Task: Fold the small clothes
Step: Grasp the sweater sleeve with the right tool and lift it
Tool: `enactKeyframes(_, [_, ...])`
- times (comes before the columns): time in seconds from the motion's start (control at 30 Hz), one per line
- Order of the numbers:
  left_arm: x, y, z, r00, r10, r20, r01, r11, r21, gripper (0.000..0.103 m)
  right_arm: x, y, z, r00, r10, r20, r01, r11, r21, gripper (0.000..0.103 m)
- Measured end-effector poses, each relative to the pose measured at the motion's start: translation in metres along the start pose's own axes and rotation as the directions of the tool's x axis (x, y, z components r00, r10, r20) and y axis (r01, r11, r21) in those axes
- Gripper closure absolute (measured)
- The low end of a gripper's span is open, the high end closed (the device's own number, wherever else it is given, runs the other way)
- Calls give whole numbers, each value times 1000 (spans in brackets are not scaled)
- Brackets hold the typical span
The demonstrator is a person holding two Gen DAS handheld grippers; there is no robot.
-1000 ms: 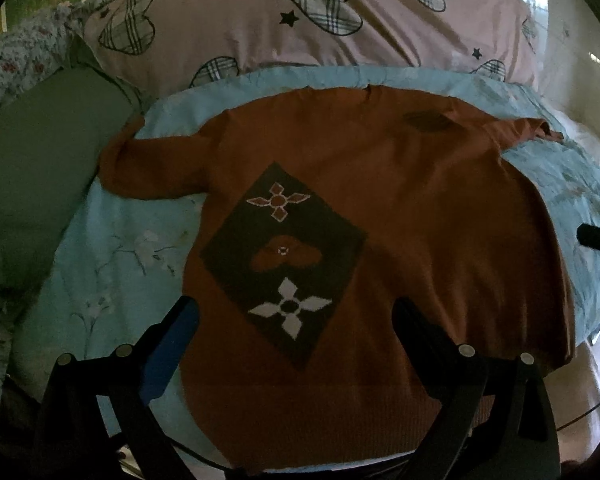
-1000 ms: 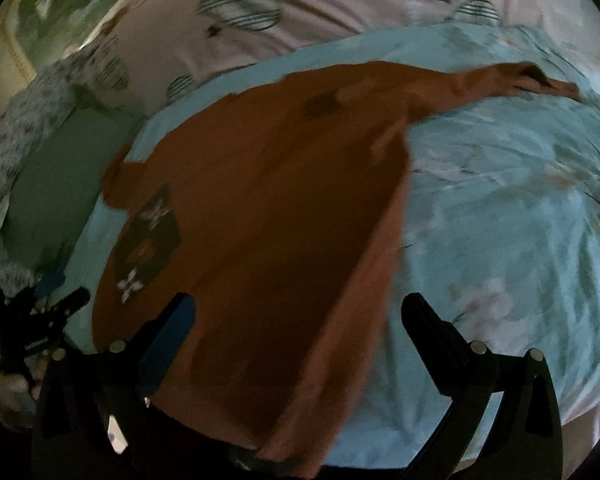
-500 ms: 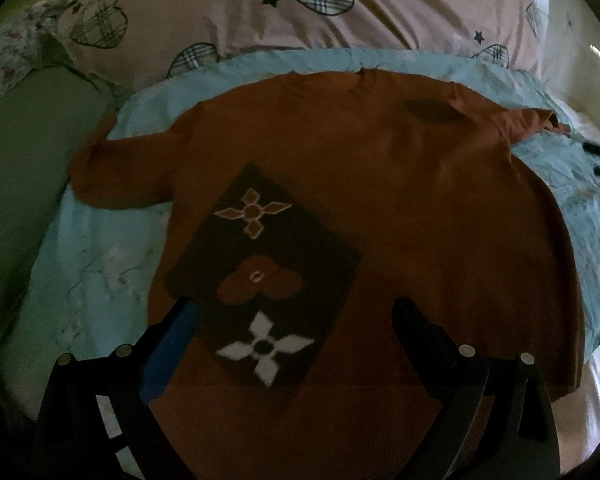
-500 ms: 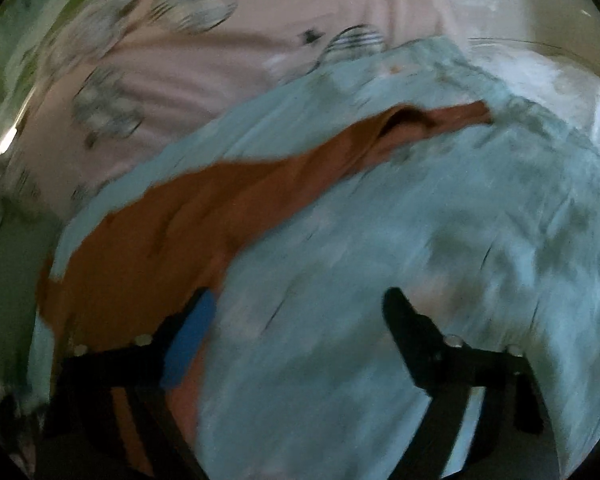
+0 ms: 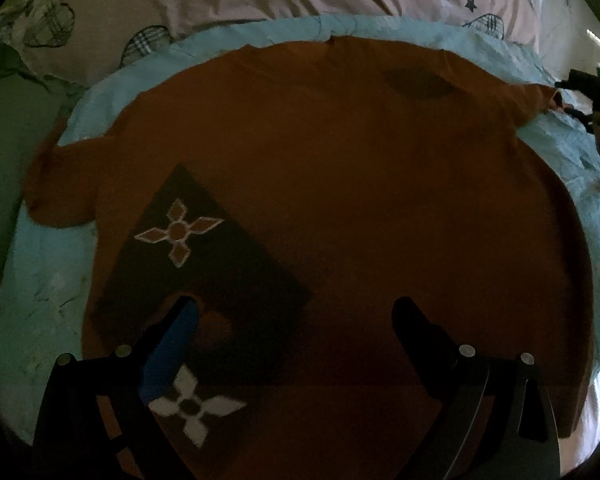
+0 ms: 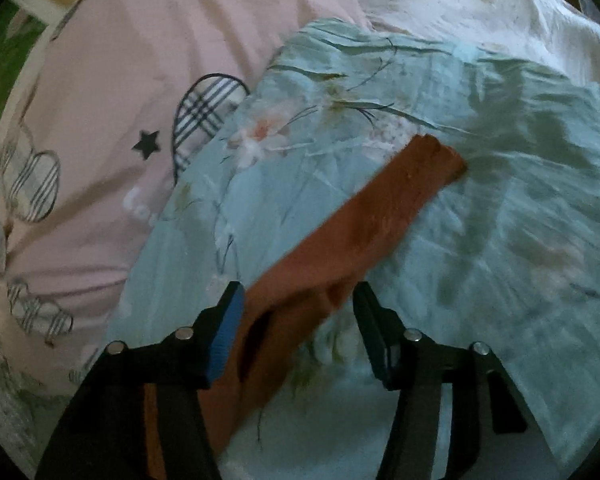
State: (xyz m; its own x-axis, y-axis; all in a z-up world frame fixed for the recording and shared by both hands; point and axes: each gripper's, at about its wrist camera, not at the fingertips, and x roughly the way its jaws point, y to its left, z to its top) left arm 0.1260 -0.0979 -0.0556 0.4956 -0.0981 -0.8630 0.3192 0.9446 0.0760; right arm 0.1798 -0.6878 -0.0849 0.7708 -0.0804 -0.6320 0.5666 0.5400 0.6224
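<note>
Right gripper (image 6: pixel 296 304) newly astride sleeve (image 6: pixel 364 220), seemingly.

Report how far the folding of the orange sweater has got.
Done: the orange sweater lies spread flat on the blue floral sheet; no fold shows yet. In hand: the open right gripper straddles the right sleeve, not yet clamped. The left gripper hovers open over the hem. Left: both sleeves and the body folds.

Your left gripper (image 5: pixel 294 312): jaws spread wide, nothing between fingers, held low, pointing forward. Your right gripper (image 6: pixel 298 300): jaws parted, narrower gap than left, nothing clamped, angled downward; blue pad on its left finger (image 6: pixel 226 328).
</note>
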Motion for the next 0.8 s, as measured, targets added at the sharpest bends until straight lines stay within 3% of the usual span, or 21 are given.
enactKeyframes(0.07, [4, -2, 3, 1000, -7, -8, 7, 1000, 2, 5, 8, -3, 6, 1000, 3, -3, -3, 1000, 25, 56])
enactKeyframes(0.2, [7, -4, 5, 1000, -20, -7, 20, 1000, 3, 5, 15, 2, 11, 1000, -22, -5, 22, 1000, 1, 96])
enactKeyframes(0.33, [6, 0, 2, 1000, -25, 4, 25, 1000, -5, 5, 8, 37, 3, 1000, -12, 8, 13, 991, -131, 98])
enactKeyframes(0.5, [-1, 8, -2, 999, -33, 24, 34, 999, -34, 5, 0, 114, -46, 991, 105, -82, -127, 934, -333, 98])
enactKeyframes(0.63, [-10, 22, -9, 998, -47, 43, 50, 996, -71, 5, 5, 185, -112, 954, 200, -222, -281, 855, -436, 98])
enactKeyframes(0.8, [-11, 44, -16, 997, -74, 31, 78, 986, -150, 5, 11, 262, -203, 869, 291, -401, -470, 741, -480, 98])
